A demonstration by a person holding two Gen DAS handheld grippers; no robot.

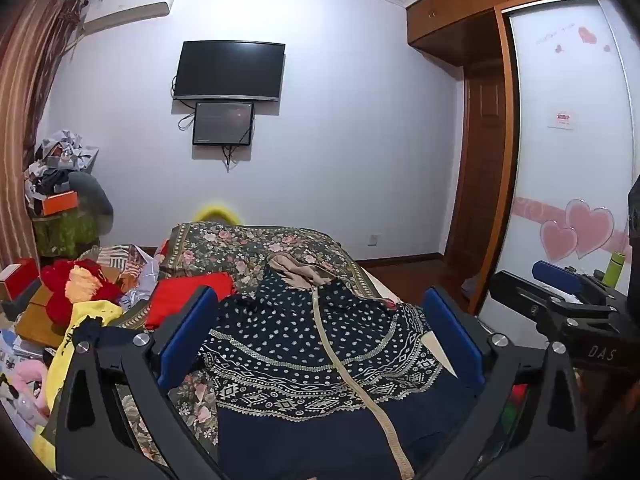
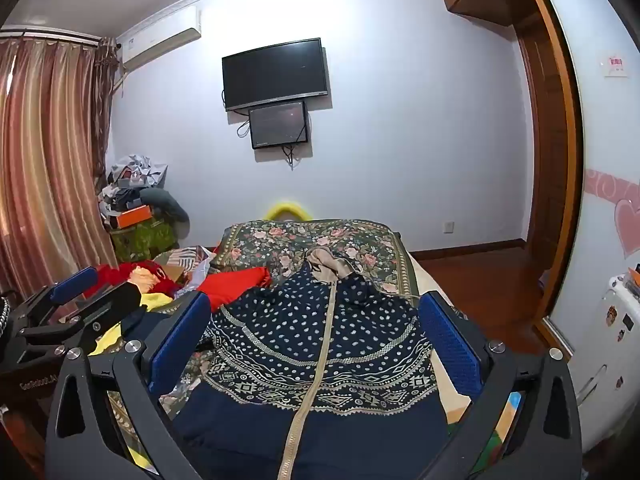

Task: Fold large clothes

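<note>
While both your grippers hang spread wide with nothing between the pads, the navy patterned jacket [image 2: 320,344] lies face up on the flowered bedspread [image 2: 280,240], hood at the far end, hem nearest you. Your left gripper [image 1: 320,344] and right gripper [image 2: 316,344] hover over its near half, apart from the cloth. Expect it to be soft, thick and floppy, probably fairly heavy, sagging wherever you lift. The zipper [image 2: 320,344] down the middle gives a stiffer line. Pinch the outer edges near the shoulders or sleeves, not the slack middle, and gather a good bite.
</note>
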